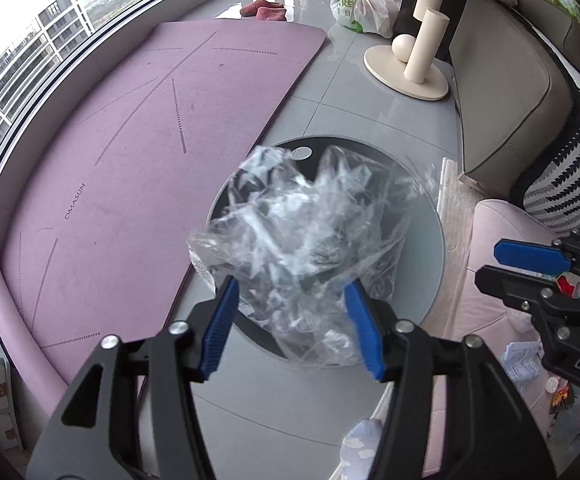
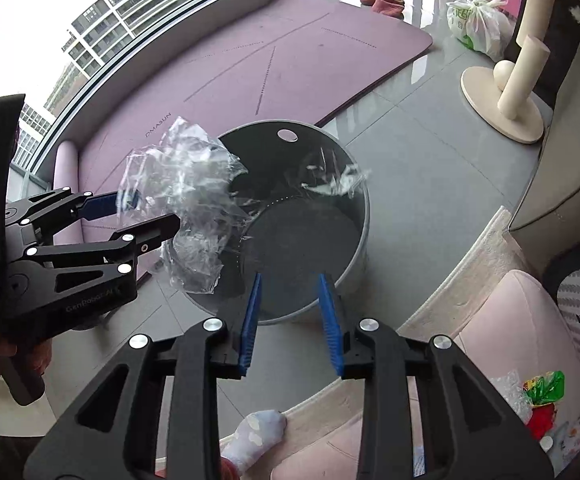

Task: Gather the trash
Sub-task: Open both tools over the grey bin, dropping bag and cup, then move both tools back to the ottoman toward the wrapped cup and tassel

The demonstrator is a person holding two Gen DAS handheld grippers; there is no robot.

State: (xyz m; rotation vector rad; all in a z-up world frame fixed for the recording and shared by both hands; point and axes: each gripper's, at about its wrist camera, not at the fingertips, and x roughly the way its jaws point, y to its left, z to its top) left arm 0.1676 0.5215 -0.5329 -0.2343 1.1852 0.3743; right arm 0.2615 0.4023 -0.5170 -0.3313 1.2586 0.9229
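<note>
**Operator:** Left gripper (image 1: 296, 320): jaws spread, with the crumpled clear plastic wrapper (image 1: 302, 248) lying between and beyond the blue pads. No pad is seen pressing on the film, so I read the wrapper as released, or nearly so. Confirm?

**Checker:** Confirmed from the right wrist view. The wrapper (image 2: 193, 208) sits at the tip of the left gripper (image 2: 145, 216), over the near-left rim of the round grey trash bin (image 2: 364, 208). Part of the film overhangs the rim on the outside, toward the purple yoga mat (image 2: 249, 60).

**Operator:** Right gripper (image 2: 290, 312)?

**Checker:** Jaws partly apart and holding nothing; only the bin's dark opening shows between the pads. A second scrap of clear film (image 2: 342, 180) lies at the far side of the bin mouth.

**Operator:** Governing relation?

**Checker:** Wrapper lies directly ahead of and below the left gripper, which is the nearer one. The bin's centre lies to the wrapper's right. In my judgement, any correction belongs to the left hand, moving toward that centre.
</note>
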